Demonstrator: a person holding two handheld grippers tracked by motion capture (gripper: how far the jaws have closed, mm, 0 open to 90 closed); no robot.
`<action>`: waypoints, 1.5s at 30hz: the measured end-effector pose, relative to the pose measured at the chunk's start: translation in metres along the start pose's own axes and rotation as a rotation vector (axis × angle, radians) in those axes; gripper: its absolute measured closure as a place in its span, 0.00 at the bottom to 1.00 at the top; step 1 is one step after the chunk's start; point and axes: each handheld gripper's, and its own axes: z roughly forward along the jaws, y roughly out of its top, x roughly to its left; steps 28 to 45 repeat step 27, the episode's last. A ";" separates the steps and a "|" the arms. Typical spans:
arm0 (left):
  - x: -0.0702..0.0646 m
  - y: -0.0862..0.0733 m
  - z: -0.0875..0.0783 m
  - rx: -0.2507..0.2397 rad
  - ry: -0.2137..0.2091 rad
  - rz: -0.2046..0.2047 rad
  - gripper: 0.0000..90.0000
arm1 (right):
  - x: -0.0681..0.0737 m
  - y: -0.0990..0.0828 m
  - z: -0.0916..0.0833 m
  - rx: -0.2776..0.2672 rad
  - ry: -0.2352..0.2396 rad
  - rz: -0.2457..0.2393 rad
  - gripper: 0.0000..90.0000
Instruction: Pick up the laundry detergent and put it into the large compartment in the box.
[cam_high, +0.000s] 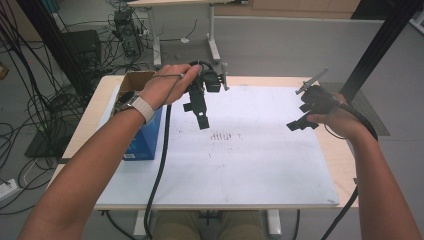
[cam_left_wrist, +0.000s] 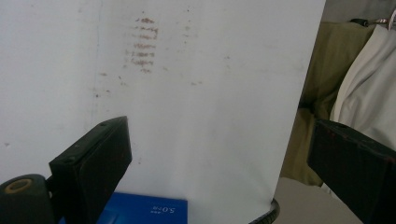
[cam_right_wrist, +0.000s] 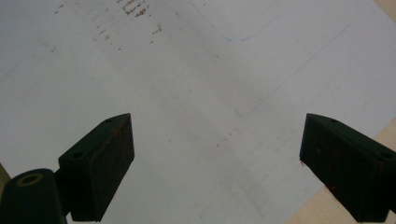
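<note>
Black left gripper (cam_high: 199, 113) and right gripper (cam_high: 301, 122), both wide and empty, above white sheet (cam_high: 260, 165), blue box (cam_high: 145, 140) beside.

Bare forearms, no sleeves. Watch (cam_high: 137, 104) on left wrist, pale band. Olive-khaki trousers (cam_high: 210, 227) at near table edge. Left gripper (cam_high: 199, 111) and right gripper (cam_high: 303, 121): black, blocky, flat rectangular jaws with small screws; black cable (cam_high: 159, 170); grey three-cornered plate (cam_high: 312, 80) on the right one.
</note>
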 end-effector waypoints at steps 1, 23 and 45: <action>0.000 0.000 0.000 -0.002 -0.001 0.001 0.08 | 0.000 -0.001 0.000 -0.001 0.000 0.000 0.11; 0.000 -0.001 0.002 -0.005 -0.007 -0.006 0.08 | 0.001 -0.002 0.000 -0.005 -0.001 0.000 0.11; -0.001 -0.001 0.002 -0.008 -0.004 -0.010 0.08 | 0.002 -0.003 0.000 -0.008 -0.004 -0.002 0.11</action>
